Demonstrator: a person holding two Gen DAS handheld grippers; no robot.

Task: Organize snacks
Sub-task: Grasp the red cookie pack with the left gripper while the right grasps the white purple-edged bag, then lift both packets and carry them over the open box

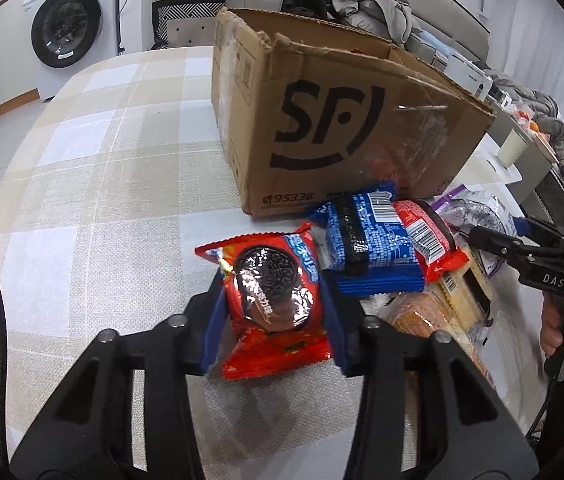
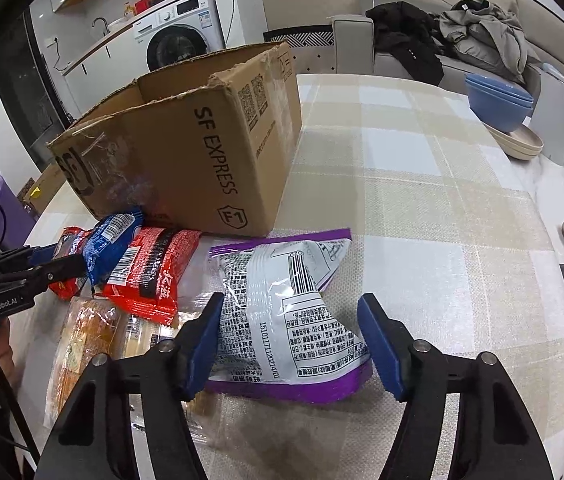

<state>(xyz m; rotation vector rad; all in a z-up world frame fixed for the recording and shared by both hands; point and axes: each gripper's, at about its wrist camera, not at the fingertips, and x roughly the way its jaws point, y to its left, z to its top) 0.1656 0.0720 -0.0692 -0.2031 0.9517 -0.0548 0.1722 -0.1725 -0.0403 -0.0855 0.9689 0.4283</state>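
Two claws: left claw [image 1: 273, 312] grips red cookie packet [image 1: 273, 300], right claw [image 2: 290, 340] wide astride purple bag [image 2: 290, 312] beside cardboard box [image 2: 185, 152].

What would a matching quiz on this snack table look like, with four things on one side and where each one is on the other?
Things:
1. Oreo packet
2. purple-edged bag
3. cardboard box
4. blue bowls

Places:
A. stacked at the far right of the table, on a beige dish
B. pinched between the left gripper's blue pads
C. lying flat between the right gripper's open fingers
D. standing open-topped behind the snack pile

Pairs: 1-B, 2-C, 3-D, 4-A
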